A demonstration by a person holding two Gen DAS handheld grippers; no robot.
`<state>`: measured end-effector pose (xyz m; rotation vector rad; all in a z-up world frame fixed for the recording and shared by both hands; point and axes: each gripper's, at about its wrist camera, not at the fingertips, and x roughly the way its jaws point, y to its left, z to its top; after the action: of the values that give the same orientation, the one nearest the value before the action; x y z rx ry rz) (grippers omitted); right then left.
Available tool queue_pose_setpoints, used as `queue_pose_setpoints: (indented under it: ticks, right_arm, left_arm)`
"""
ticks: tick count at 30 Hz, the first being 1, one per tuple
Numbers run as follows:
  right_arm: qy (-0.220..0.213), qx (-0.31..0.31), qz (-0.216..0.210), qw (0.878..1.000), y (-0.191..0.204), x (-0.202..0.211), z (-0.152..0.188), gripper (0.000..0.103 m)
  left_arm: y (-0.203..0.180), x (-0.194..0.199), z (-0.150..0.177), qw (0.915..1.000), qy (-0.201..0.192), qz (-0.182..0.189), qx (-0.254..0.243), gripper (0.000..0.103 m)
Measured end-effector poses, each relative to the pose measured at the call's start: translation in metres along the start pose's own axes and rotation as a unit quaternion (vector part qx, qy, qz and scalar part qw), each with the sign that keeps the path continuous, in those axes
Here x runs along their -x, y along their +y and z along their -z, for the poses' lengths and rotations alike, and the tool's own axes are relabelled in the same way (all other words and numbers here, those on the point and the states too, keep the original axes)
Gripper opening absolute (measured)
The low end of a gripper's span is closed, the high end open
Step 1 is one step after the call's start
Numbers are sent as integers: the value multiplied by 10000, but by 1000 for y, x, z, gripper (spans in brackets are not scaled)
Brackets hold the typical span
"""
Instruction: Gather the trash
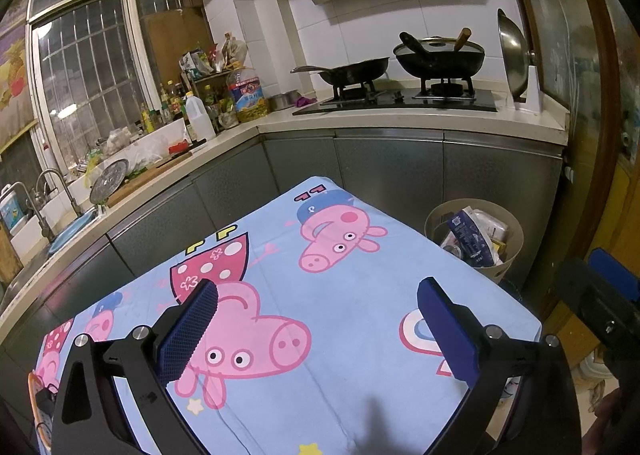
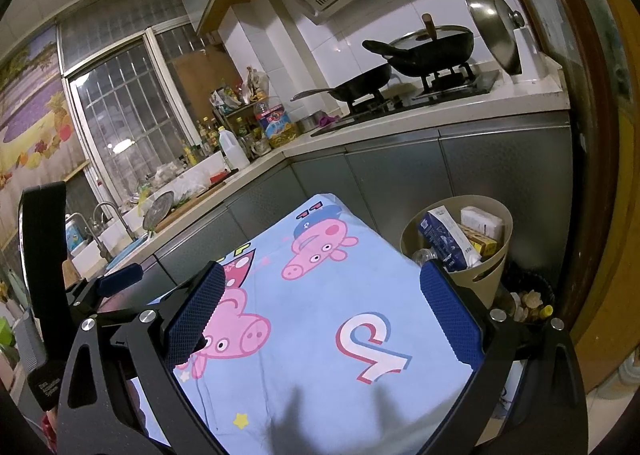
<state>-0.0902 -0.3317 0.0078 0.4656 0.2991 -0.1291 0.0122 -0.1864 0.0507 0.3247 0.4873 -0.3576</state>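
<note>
From the left wrist view, the left gripper (image 1: 318, 319) hangs over a table draped in a light-blue cartoon-pig cloth (image 1: 340, 335), its two blue-padded fingers (image 1: 188, 335) spread wide apart with nothing between them. The cloth under them lies bare. Beyond the table's far right corner stands a beige trash bin (image 1: 508, 255), upright, its mouth facing up and slightly toward the camera. Inside it a blue-and-white carton (image 1: 470, 239) leans with its long axis running from the upper left down to the lower right, beside pale crumpled wrappers. At the right edge of this view a part of the right gripper (image 1: 608, 303) shows, black with a blue pad. Behind, a counter carries a gas stove (image 1: 400, 99) with two dark woks on its burners, and a steel lid stands on edge at the right.

From the right wrist view, the right gripper (image 2: 320, 315) also hovers over the cloth (image 2: 320, 335), its fingers (image 2: 452, 315) set well apart and empty. The trash bin (image 2: 496, 275) sits just past the right finger, beside the table's edge. Here the carton (image 2: 444, 239) stands nearly on end, tilted, top toward the upper left, with a white packet and a yellow box just behind it. The left gripper (image 2: 116, 279) appears at the left, one blue pad visible.
</note>
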Motion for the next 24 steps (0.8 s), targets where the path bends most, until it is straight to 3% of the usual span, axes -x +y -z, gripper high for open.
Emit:
queue_pose_setpoints:
  ticks: [24]
  right_arm:
    - [20,-81,-10,10000,-5,-1,-2,97]
  left_arm:
    - [-3,-1,0,10000,31,11,-32,99]
